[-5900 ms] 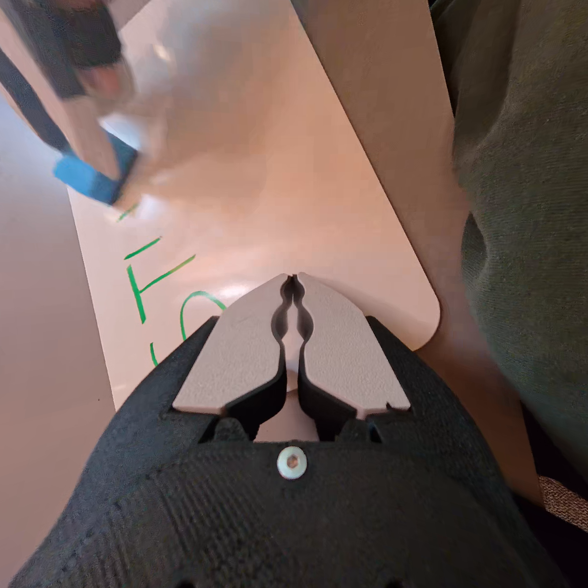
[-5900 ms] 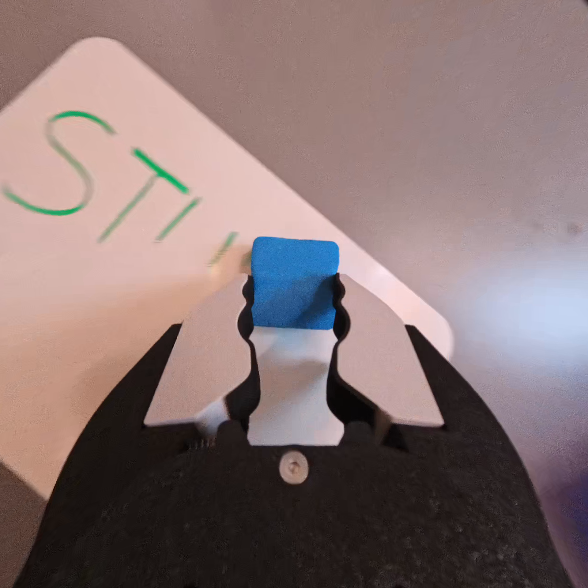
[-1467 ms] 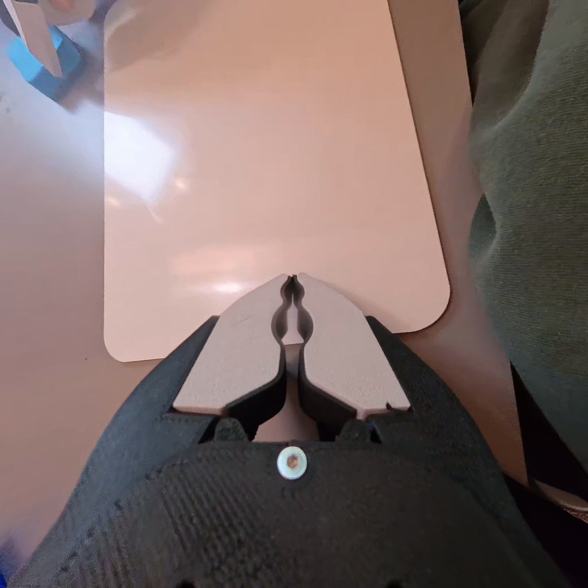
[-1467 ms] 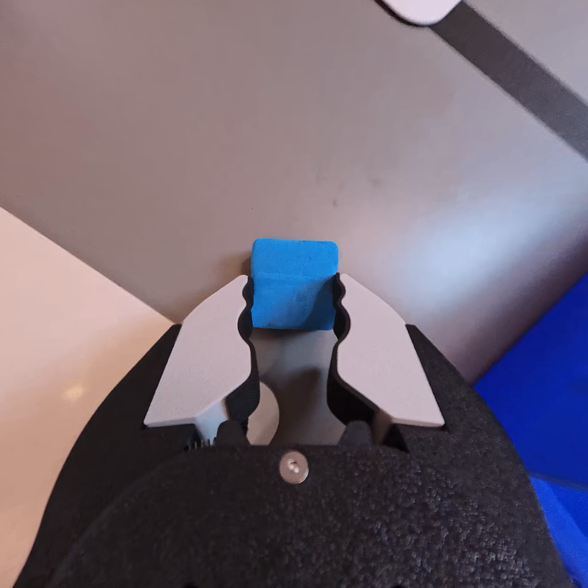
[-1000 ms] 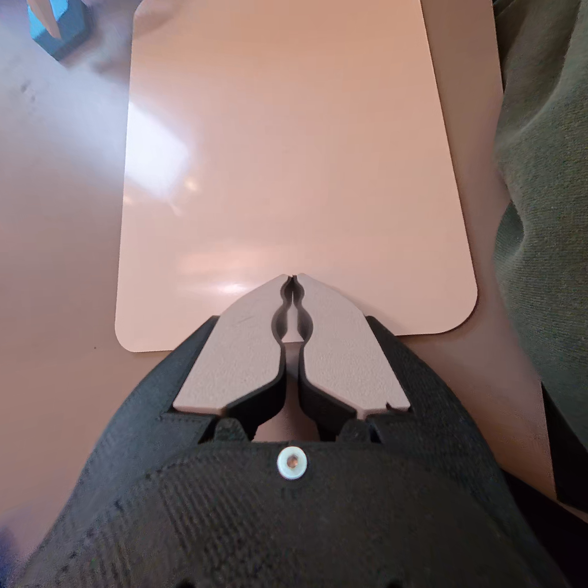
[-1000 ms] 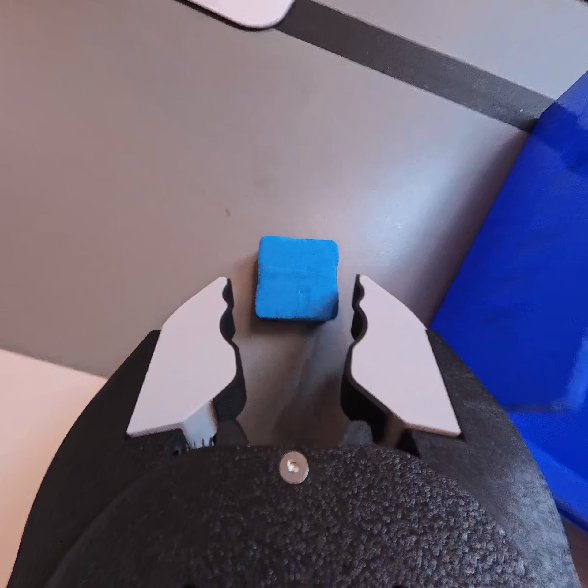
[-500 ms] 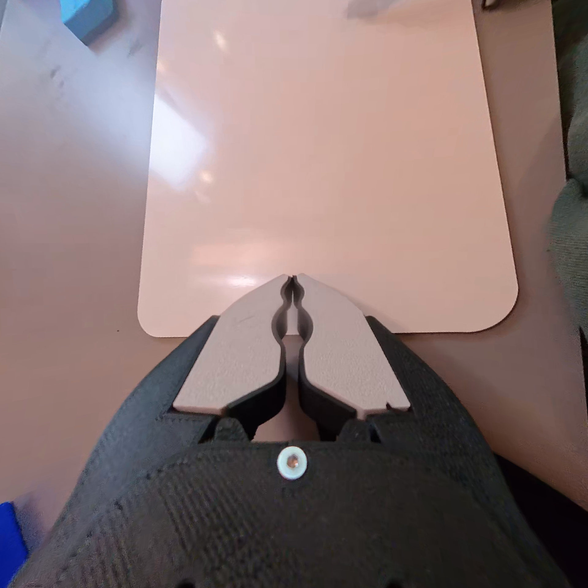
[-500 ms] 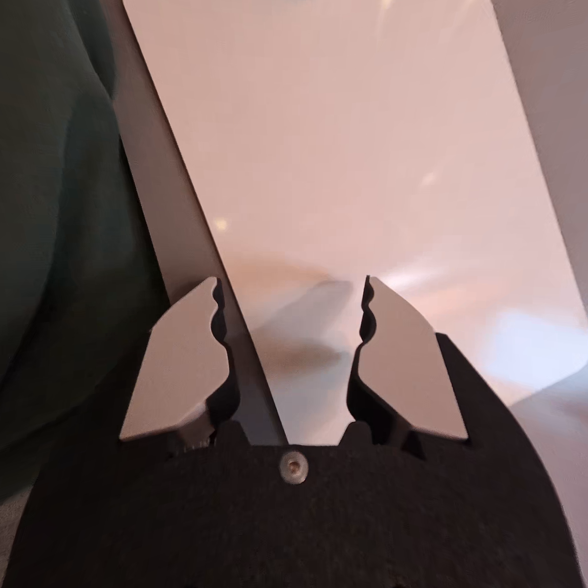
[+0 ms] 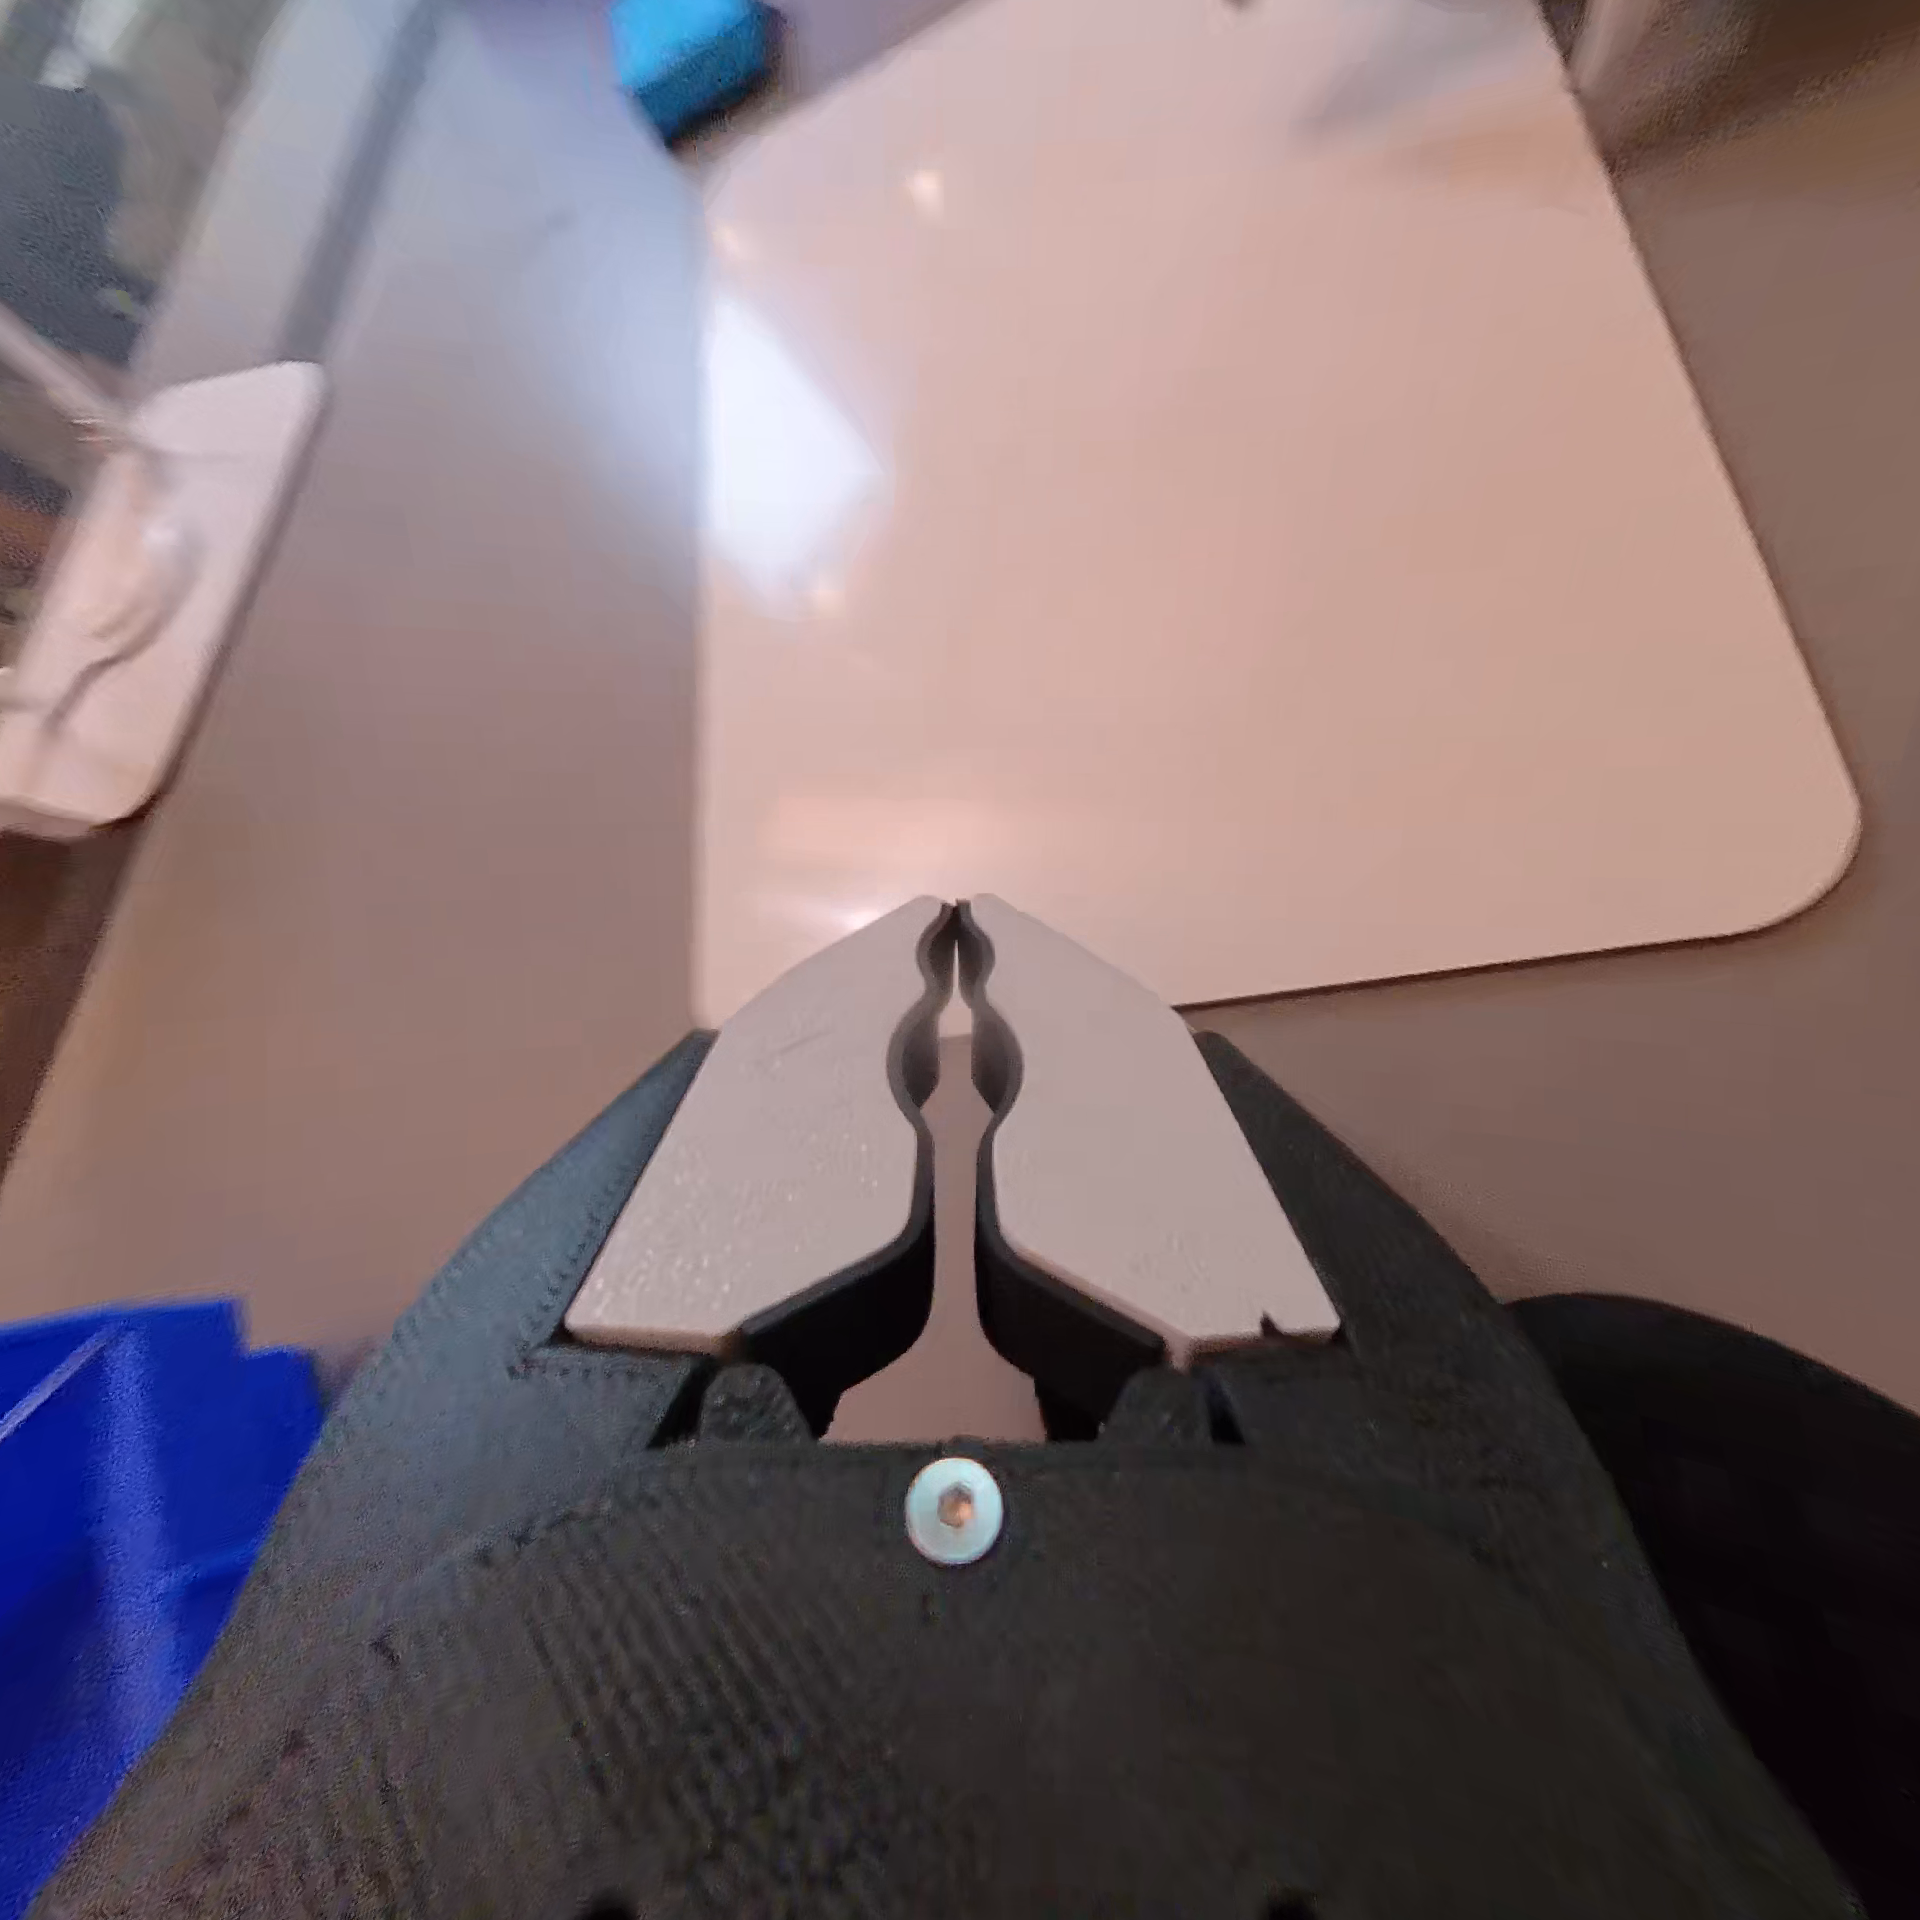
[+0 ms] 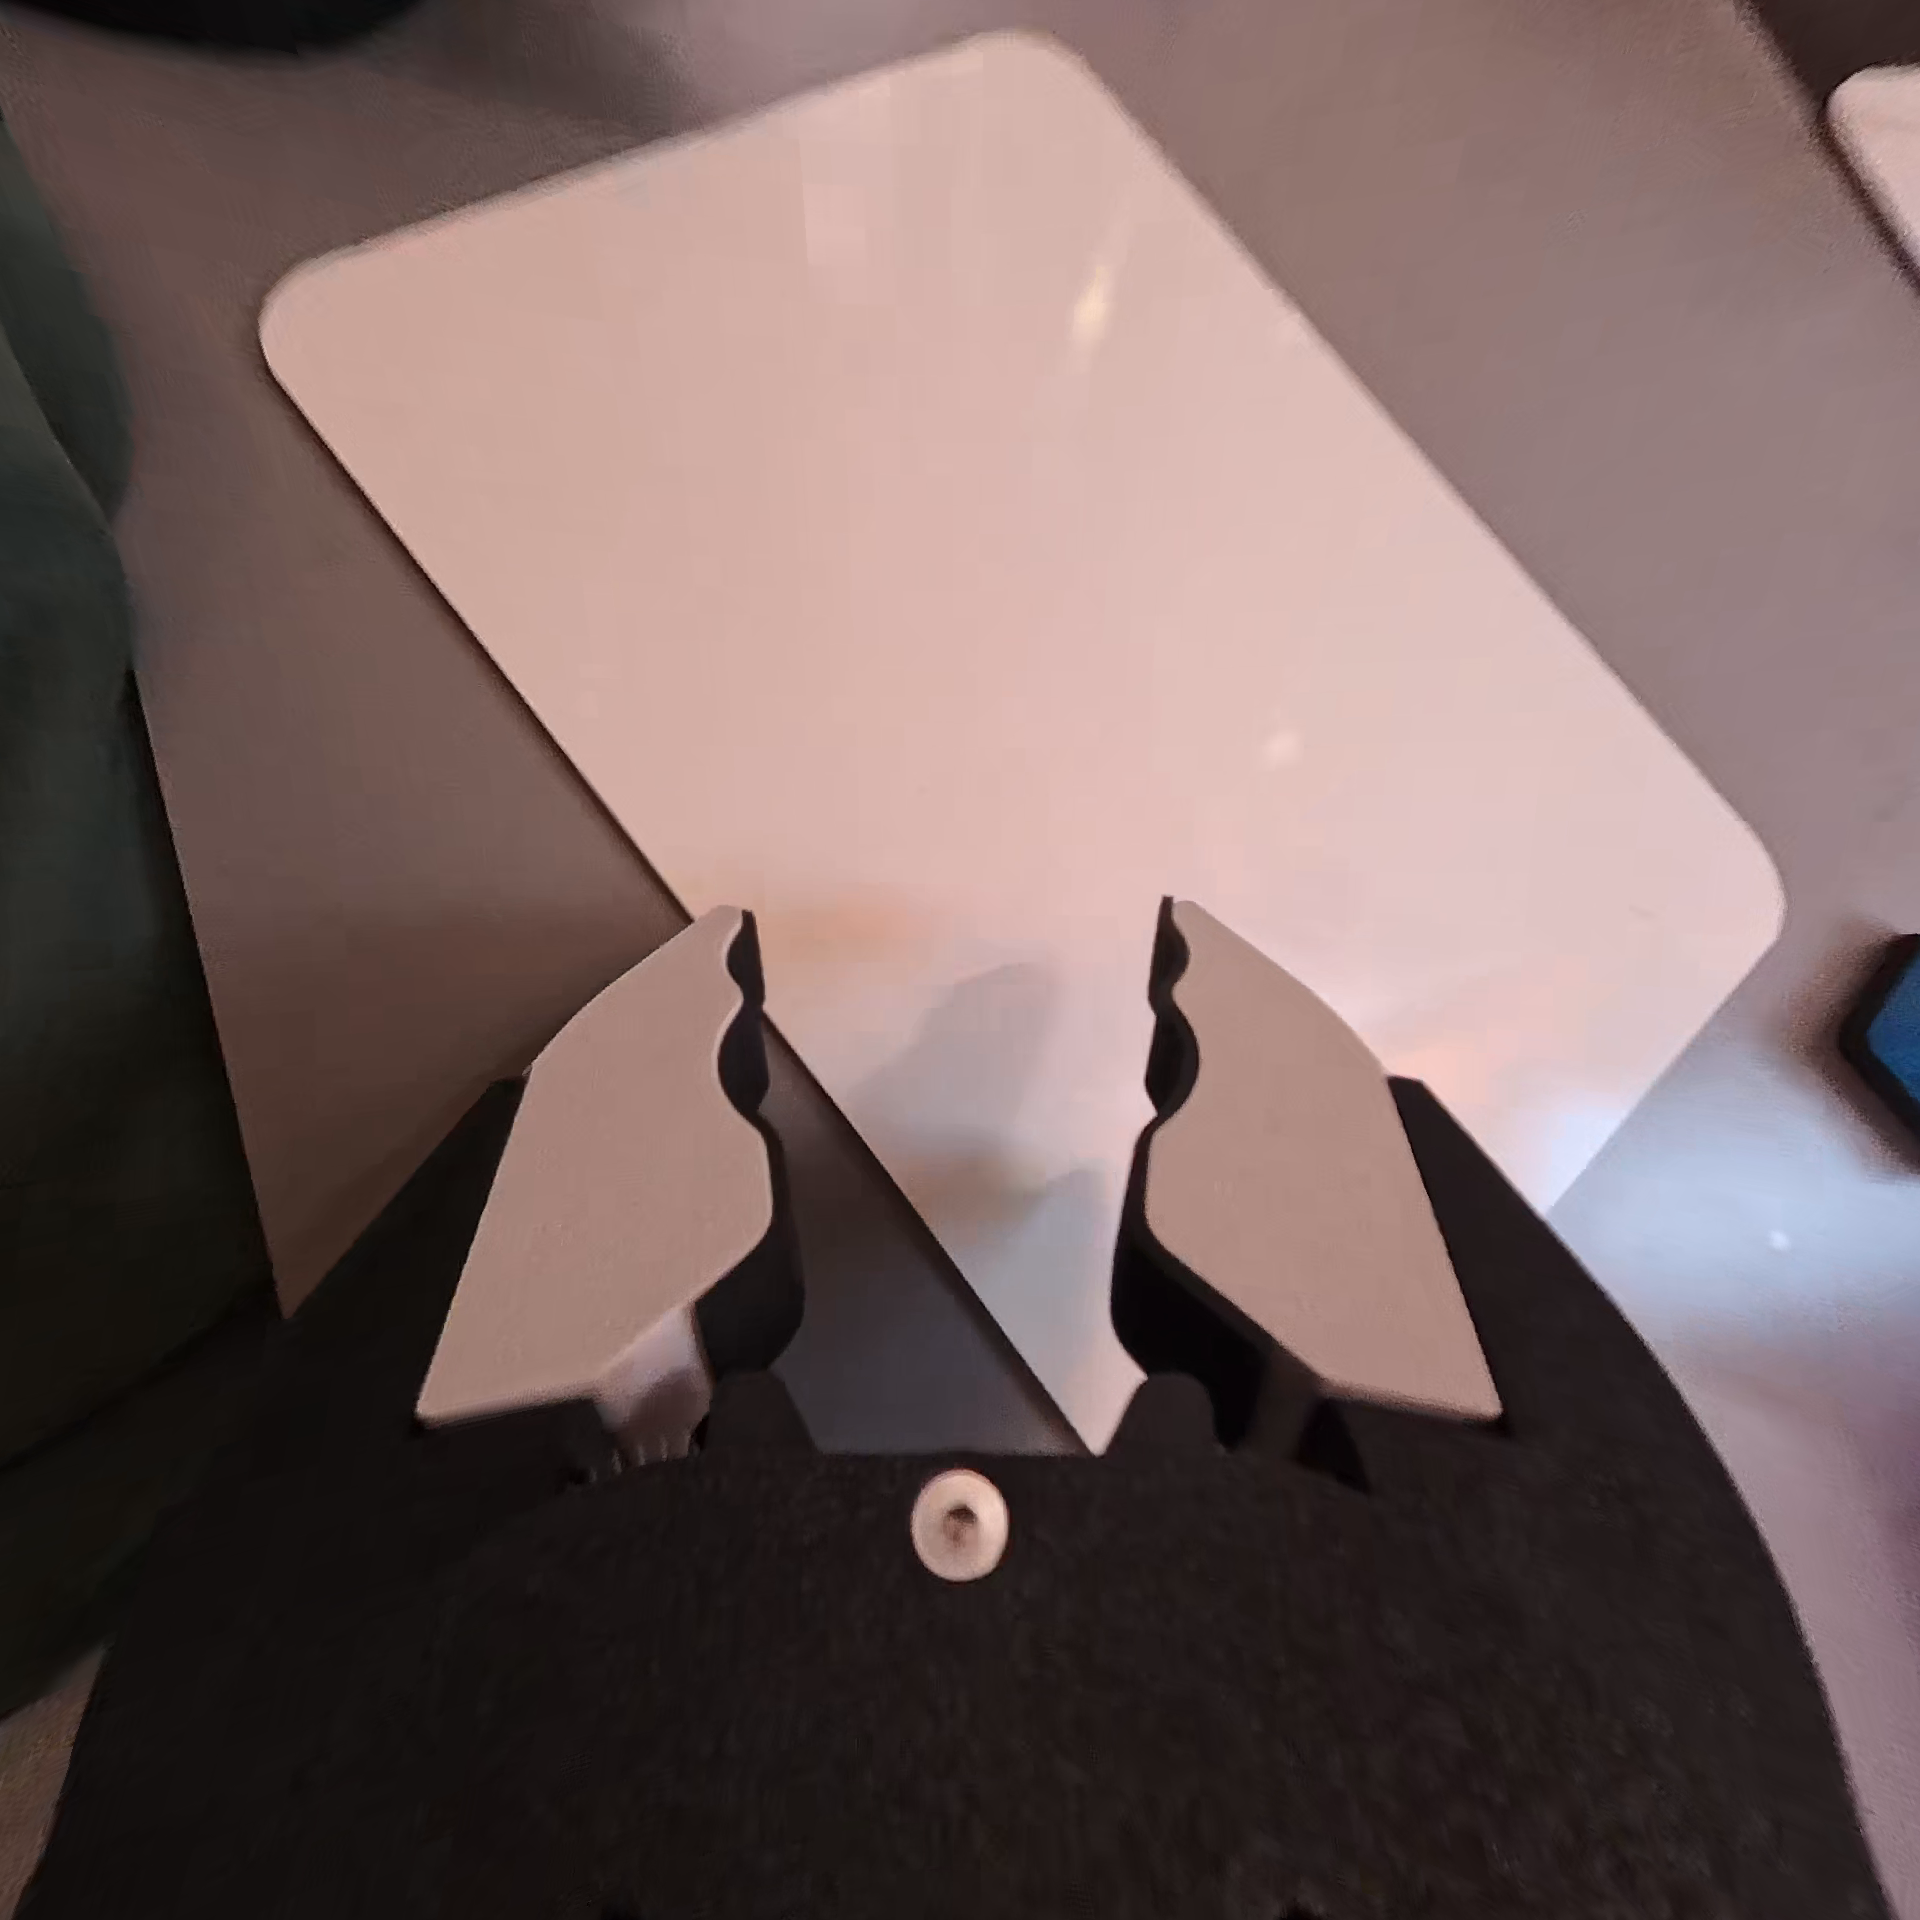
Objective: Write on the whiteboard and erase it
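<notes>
Risk: stray contact by either hand-held gripper could skid the whiteboard (image 10: 935, 520) on the smooth counter (image 9: 416, 935) | left hand-held gripper (image 9: 956, 906) fully closed, empty | right hand-held gripper (image 10: 956, 920) wide open, empty, over whiteboard's near edge | whiteboard blank; blue eraser (image 9: 696, 52) just beyond its far corner | glossy taupe counter, blue bin (image 9: 114, 1538) nearby.

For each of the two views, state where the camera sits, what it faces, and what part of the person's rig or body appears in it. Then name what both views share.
Left wrist view: sits behind the left gripper, fingers together with nothing between, facing along the table over the whiteboard; no body visible.
Right wrist view: sits behind the right gripper, fingers apart and bare, looking down on the whiteboard; a dark green sleeve at left.
Shared: whiteboard, blue eraser, table.
</notes>
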`<move>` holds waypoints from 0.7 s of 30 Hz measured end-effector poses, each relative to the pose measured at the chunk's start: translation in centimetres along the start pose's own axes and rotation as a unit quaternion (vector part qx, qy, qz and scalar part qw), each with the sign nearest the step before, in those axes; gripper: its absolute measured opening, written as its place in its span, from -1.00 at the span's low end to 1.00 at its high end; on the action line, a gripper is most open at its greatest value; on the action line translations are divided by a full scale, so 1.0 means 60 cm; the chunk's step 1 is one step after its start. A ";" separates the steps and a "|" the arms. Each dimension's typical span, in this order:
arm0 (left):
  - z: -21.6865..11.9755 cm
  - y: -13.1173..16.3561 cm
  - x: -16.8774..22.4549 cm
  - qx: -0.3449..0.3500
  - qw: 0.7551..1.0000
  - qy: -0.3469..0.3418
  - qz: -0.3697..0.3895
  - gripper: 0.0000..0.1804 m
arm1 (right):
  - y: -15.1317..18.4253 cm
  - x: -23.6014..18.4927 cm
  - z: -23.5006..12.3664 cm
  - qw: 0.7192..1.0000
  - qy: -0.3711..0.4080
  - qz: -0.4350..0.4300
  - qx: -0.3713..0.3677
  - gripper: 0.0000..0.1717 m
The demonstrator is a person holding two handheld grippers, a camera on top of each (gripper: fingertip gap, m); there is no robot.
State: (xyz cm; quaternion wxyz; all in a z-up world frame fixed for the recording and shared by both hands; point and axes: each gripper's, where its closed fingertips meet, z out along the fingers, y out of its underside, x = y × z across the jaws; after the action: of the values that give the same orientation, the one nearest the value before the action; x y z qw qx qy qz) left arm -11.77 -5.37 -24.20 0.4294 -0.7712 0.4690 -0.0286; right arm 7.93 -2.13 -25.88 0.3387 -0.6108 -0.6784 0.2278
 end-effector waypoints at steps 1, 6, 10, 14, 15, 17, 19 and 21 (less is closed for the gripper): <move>-0.021 -0.003 -0.028 0.012 1.000 -0.024 -0.017 -1.00 | -0.008 0.003 -0.008 1.000 0.003 0.008 0.021 -0.16; -0.157 0.054 -0.193 -0.042 0.985 -0.149 -0.081 -1.00 | -0.039 0.040 -0.061 0.991 0.039 0.052 0.113 -0.18; -0.238 0.167 -0.297 -0.206 0.959 -0.154 -0.116 -0.80 | -0.044 0.055 -0.073 0.986 0.053 0.062 0.147 -0.22; -0.268 0.296 -0.325 -0.408 0.899 -0.070 -0.142 -0.67 | -0.045 0.055 -0.061 0.984 0.058 0.055 0.160 -0.26; -0.273 0.323 -0.324 -0.453 0.879 -0.048 -0.140 -0.66 | -0.044 0.055 -0.057 0.984 0.059 0.053 0.160 -0.26; -0.278 0.364 -0.319 -0.528 0.840 -0.003 -0.128 -0.65 | -0.044 0.057 -0.054 0.984 0.057 0.054 0.158 -0.26; -0.280 0.395 -0.317 -0.590 0.798 0.025 -0.118 -0.71 | -0.045 0.060 -0.055 0.984 0.058 0.055 0.159 -0.27; -0.283 0.419 -0.307 -0.642 0.754 0.057 -0.123 -0.73 | -0.044 0.062 -0.056 0.984 0.059 0.056 0.159 -0.28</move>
State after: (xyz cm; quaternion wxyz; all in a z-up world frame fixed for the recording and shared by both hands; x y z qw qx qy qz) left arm -47.23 -7.19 -24.26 -0.2017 -0.9136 0.3018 0.1831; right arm 8.57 0.79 -21.04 0.4576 -0.5986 -0.5770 0.3152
